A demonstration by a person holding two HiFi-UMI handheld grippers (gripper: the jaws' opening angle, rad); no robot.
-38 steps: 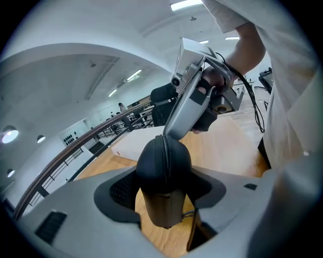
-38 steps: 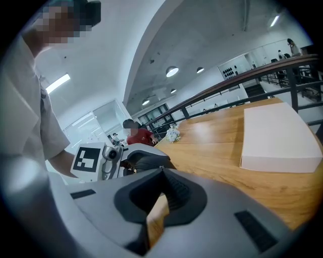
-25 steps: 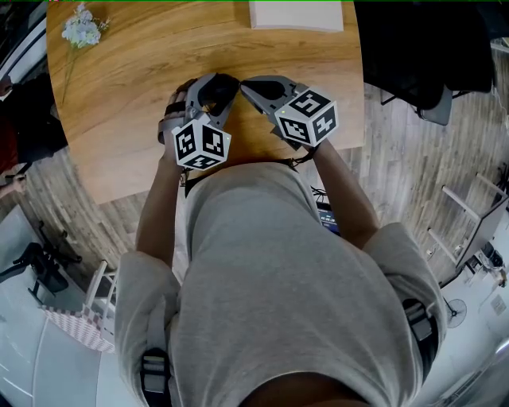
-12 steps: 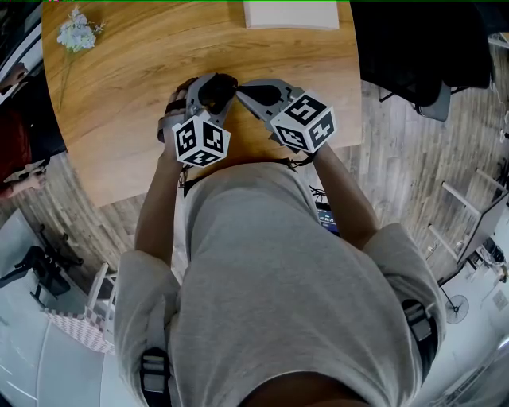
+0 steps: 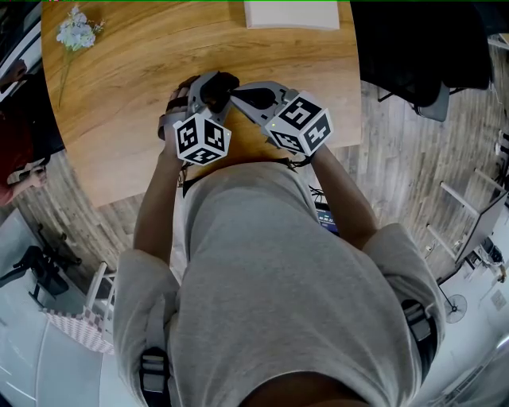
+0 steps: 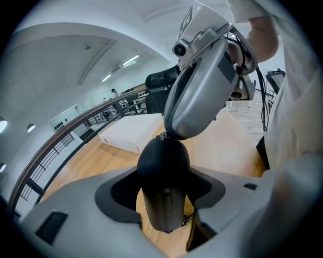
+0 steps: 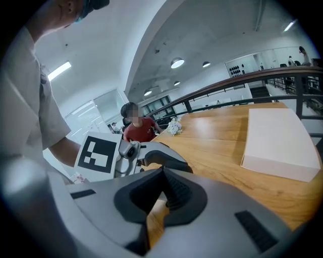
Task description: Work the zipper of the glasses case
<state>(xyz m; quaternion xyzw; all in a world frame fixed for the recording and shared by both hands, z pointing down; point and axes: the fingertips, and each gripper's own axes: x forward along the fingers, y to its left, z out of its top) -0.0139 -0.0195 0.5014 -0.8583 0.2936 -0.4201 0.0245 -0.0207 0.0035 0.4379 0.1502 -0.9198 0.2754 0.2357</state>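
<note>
Grey shirt cloth [image 5: 278, 278] fills the nearest part of the head view. Just past it the left marker cube [image 5: 201, 139] and the right marker cube [image 5: 298, 123] sit side by side over the near edge of the wooden table [image 5: 119, 95]. Ahead of the cubes the left gripper [image 5: 213, 89] has its jaws clamped on the black glasses case [image 5: 221, 83]. In the left gripper view the case stands end-on between the two dark pads, one pad pressed against each flank, with its seam running up the middle toward the camera's far side. Whether the case's lower end touches the tabletop cannot be told. The right gripper [image 5: 233, 94] comes in from the person's right and meets the case at its far, upper end. Its own view shows the jaws closed tip to tip, with a gap only lower down between the pads. The left gripper view shows those tips on the small metal zipper pull [image 6: 163, 135] at the top of the case. So the case lies between the two grippers, gripped round the body by the left and touched at the zipper end by the right. Farther across the table a flat white box [image 5: 290, 14] lies at the far edge, and a small bunch of pale flowers [image 5: 75, 32] lies near the far left corner. Beyond the table a person in a red top [image 7: 140, 132] sits in front of a dark railing [image 7: 242, 80].
</note>
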